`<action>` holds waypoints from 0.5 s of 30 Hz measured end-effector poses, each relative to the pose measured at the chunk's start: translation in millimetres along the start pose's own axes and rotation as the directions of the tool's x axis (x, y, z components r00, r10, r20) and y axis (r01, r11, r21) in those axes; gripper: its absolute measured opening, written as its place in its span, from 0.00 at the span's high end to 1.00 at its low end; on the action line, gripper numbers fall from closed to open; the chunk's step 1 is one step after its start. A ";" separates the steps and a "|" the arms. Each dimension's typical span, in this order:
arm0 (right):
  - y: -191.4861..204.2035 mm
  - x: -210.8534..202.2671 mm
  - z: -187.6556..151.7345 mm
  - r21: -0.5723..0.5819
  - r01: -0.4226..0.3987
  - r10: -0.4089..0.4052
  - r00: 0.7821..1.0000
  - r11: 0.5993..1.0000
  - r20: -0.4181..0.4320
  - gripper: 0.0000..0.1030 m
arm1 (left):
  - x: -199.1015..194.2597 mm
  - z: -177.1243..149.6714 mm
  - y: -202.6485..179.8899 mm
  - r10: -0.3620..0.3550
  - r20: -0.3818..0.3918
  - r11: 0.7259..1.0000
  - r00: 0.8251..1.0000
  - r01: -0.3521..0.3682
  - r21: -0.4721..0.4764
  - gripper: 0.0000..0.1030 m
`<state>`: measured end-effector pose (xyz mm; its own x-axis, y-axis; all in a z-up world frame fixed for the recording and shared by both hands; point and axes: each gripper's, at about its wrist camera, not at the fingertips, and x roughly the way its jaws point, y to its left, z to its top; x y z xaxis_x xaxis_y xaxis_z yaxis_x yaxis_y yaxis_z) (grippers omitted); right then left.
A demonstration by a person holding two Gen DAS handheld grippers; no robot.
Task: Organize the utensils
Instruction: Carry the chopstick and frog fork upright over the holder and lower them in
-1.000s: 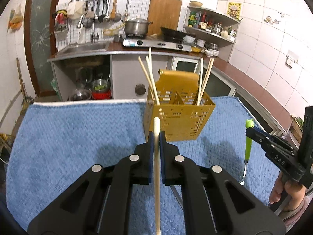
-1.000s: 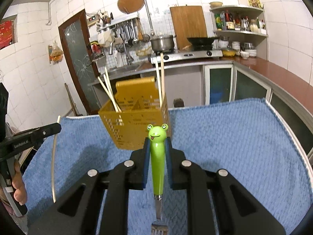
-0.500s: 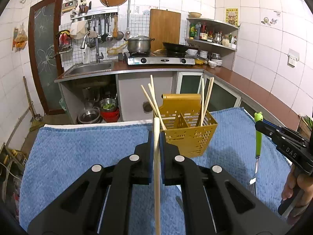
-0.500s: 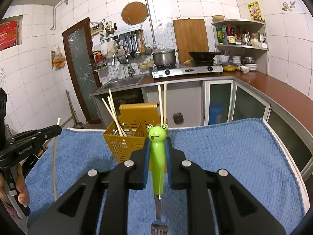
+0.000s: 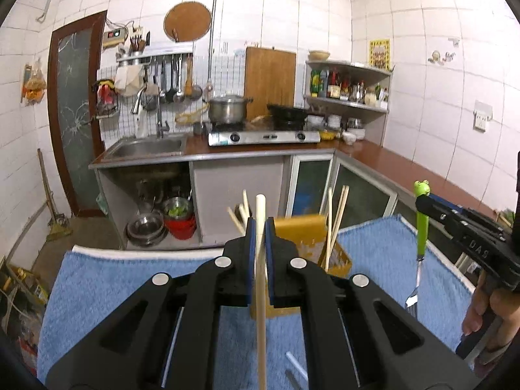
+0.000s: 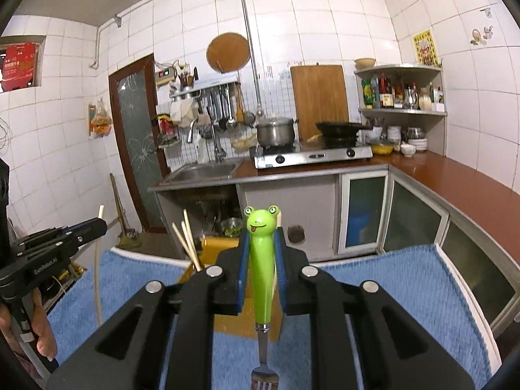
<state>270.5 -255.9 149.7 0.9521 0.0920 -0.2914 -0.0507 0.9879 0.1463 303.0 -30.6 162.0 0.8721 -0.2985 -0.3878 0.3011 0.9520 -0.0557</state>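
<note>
chopstick [image 5: 261,295]: looking like pale matt wood | fork [image 6: 262,279]: showing a glossy green plastic frog handle, shiny metal tines | utensil basket [image 5: 338,256]: appearing as perforated yellow plastic | towel [image 5: 107,286]: lying as rough blue terry cloth | left gripper [image 5: 258,227]: showing matt black plastic, blue pads

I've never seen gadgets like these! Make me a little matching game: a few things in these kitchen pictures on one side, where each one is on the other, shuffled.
Things:
1. frog-handled fork
2. single chopstick
3. yellow utensil basket
4. steel pot

Places:
A. on the stove
B. standing on the blue towel
C. clamped in the left gripper
D. clamped in the right gripper

Pairs: 1-D, 2-C, 3-B, 4-A
</note>
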 end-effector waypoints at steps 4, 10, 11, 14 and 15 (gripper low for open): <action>2.1 10.4 16.5 0.000 -0.006 0.006 0.999 1.000 0.048 0.85 | 10.2 19.1 -6.4 0.001 0.039 1.000 0.999 -0.001 0.015 0.96; 4.0 31.3 33.1 0.026 -0.027 0.022 0.985 0.999 0.172 0.85 | 31.5 48.6 -10.9 -0.005 0.159 1.000 0.987 0.006 -0.006 0.96; 3.7 36.5 34.7 0.030 -0.029 0.023 0.982 0.999 0.187 0.85 | 35.1 53.3 -10.6 -0.004 0.179 1.000 0.984 0.007 -0.017 0.96; 3.7 54.9 34.4 0.023 -0.026 0.020 0.976 0.999 0.218 0.85 | 50.6 64.3 -11.2 0.001 0.230 0.999 0.973 0.009 -0.045 0.96; 3.4 59.2 33.5 0.022 -0.026 0.020 0.975 0.999 0.223 0.85 | 56.5 66.8 -11.8 0.005 0.254 0.999 0.967 0.009 -0.052 0.96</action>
<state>336.8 -251.3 164.6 0.9942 0.0820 -0.0699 -0.0687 0.9822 0.1746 374.5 -63.2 202.2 0.9429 -0.3015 -0.1418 0.2882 0.9516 -0.1070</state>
